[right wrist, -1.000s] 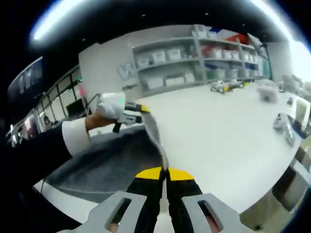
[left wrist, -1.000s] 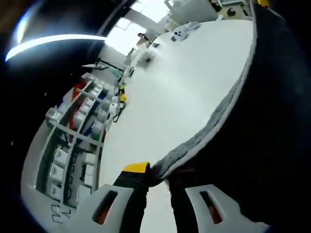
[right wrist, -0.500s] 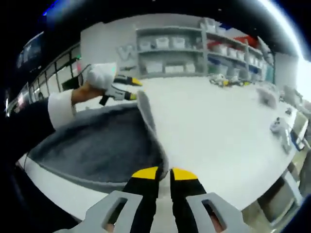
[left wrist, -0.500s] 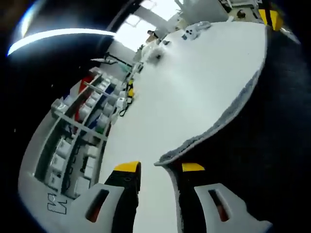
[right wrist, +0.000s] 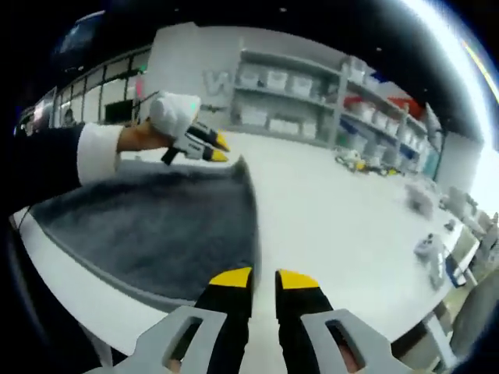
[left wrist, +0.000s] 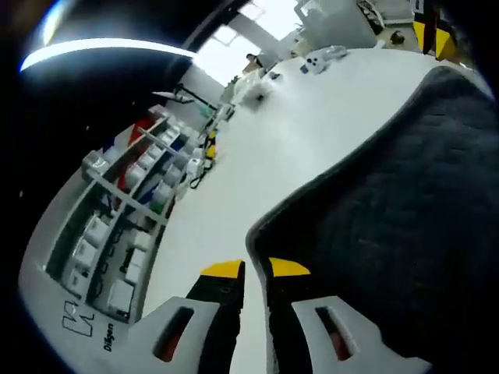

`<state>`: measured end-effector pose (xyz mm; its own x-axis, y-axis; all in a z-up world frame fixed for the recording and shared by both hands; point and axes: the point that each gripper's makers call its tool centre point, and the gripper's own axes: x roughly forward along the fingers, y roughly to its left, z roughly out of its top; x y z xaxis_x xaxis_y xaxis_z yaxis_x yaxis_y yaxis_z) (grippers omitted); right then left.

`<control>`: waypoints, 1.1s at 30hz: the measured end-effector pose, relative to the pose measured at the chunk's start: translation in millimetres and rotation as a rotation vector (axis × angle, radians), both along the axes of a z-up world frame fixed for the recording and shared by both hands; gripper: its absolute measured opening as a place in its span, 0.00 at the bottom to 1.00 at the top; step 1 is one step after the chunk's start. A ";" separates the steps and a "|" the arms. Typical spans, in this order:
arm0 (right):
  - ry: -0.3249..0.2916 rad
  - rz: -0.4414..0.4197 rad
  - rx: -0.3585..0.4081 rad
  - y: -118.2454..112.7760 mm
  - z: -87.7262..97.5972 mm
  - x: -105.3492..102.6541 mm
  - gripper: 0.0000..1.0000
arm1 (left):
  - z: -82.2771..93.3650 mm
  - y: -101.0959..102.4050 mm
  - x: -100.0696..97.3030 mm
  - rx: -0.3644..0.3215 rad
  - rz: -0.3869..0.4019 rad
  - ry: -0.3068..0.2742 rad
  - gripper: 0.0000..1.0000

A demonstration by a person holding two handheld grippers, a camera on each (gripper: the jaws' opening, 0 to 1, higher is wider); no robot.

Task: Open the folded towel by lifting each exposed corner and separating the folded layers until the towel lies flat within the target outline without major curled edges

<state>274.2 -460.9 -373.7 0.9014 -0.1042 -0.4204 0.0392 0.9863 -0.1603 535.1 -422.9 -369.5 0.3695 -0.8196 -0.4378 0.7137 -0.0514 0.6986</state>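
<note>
The dark grey towel (right wrist: 156,234) lay spread flat on the white surface (right wrist: 327,226). Both hand-held grippers, left (left wrist: 256,269) and right (right wrist: 263,277), were released beside its corners. Shelves (right wrist: 312,101) stood behind.

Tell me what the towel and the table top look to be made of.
Towel: dark grey pile fabric, probably terry or microfibre. Its surface looks fuzzy and matte, with a paler hem.
Table: smooth white top with a soft sheen, likely laminate or painted board; the pictures cannot settle which.
</note>
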 end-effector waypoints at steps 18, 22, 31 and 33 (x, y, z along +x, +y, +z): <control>0.093 0.101 0.044 21.6 -36.1 16.1 0.00 | -27.6 -40.0 6.0 -0.012 0.010 0.100 0.01; 0.135 0.087 0.052 17.9 -48.9 13.8 0.00 | -28.7 -46.8 10.0 -0.004 0.009 0.079 0.01; 0.095 0.053 0.168 8.4 -46.6 6.0 0.00 | -41.8 -65.9 13.0 0.050 0.009 0.058 0.01; 0.092 0.055 0.166 7.1 -46.8 6.2 0.00 | -43.1 -69.1 12.8 0.057 0.007 0.051 0.01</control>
<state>280.3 -453.8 -420.5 0.8608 0.0214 -0.5085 -0.0225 0.9997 0.0040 548.0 -492.1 -412.5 0.3512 -0.7903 -0.5020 0.7485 -0.0851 0.6577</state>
